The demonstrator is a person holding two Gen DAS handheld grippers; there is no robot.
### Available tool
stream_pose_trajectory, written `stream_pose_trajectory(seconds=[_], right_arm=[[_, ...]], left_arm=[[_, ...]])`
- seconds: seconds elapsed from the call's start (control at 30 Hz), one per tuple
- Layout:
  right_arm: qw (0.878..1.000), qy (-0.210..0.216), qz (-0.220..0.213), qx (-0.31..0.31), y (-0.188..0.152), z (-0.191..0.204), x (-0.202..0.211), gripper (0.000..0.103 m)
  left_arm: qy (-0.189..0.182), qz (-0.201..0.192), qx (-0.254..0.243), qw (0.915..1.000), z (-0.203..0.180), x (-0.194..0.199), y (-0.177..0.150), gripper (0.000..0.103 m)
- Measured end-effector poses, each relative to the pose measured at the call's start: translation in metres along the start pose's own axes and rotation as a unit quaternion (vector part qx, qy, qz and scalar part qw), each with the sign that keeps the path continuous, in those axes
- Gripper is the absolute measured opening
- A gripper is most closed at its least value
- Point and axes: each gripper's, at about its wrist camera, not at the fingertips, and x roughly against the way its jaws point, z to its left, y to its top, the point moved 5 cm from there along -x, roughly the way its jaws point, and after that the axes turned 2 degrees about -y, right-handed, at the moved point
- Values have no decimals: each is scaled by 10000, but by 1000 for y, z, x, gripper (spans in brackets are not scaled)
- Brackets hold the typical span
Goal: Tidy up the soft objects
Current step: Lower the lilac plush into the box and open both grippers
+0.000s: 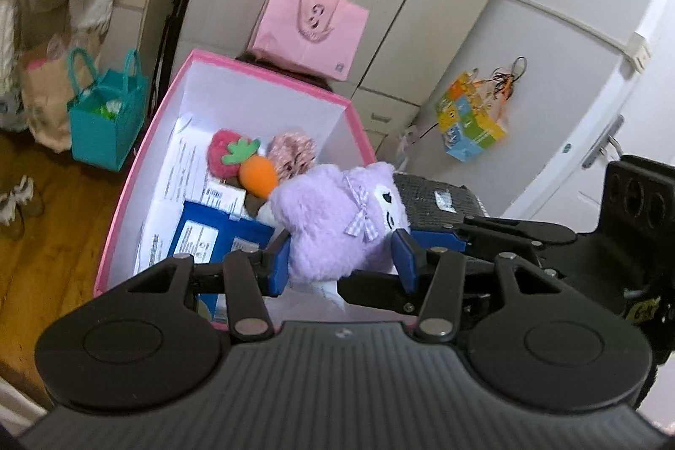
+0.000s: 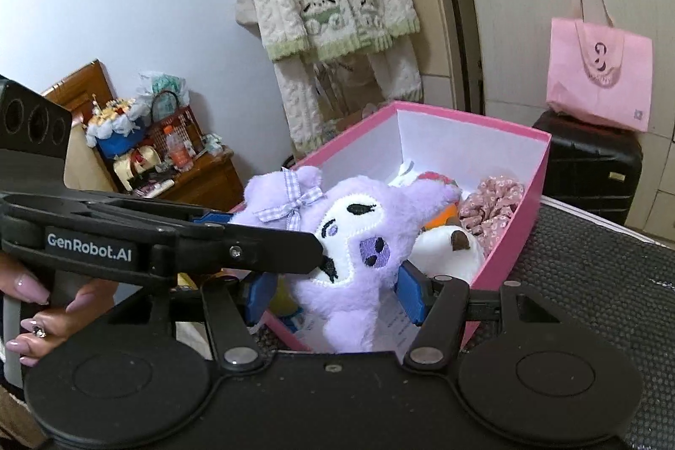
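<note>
Status: the task is partly complete, with one placement in progress.

Already stowed: the pink box (image 1: 236,163) contains a strawberry plush (image 1: 230,152), an orange carrot plush (image 1: 258,175), a pink floral scrunchie (image 2: 491,205) and a white plush (image 2: 449,251), lying on papers and a blue packet (image 1: 211,239) on the box floor. The box stands on a dark textured surface (image 2: 590,281).

In transit: the purple plush (image 2: 350,251) hangs over the near end of the box, above its contents and not yet resting on them.

Left claw (image 1: 341,260): partly open, blue pads pressed into both flanks of the purple plush; it carries the toy. In the right wrist view it enters from 9 o'clock, and a person's hand (image 2: 38,306) is on its handle.

Right claw (image 2: 333,294): about half open, fingers flanking the lower body of the plush. Whether its pads actually press the fur cannot be told.

Remaining, as judged: lower the purple plush into the free space at the near end and release. Whether further soft objects await outside the box is not visible.
</note>
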Motion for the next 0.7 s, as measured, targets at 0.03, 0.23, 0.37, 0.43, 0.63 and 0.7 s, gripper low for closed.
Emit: stream_pose_trajectory(seconds=[0.03,0.23,0.37,0.43,0.63,0.7], right_arm=[[10000,-70,46,53,-1,1,-3,65],[9949,-734,207,667,-2,12,-16,70],[9935,-887,38,717,-3,10,-4,75],[9944,-862,-93,612,-3,6,6,76],[9969,-626,-400,252,-4,-7,38,76],[9970,-587,-499,119,-4,-10,48,76]], left_arm=[[-2,33,61,10000,3,-3,0,48],[339,36,59,9994,10,-12,-6,50],[482,-114,134,9987,14,-7,-10,54],[552,-221,111,9982,15,-1,-10,54],[599,-355,-49,9976,6,13,-9,54],[597,-403,-168,9973,-1,18,-9,55]])
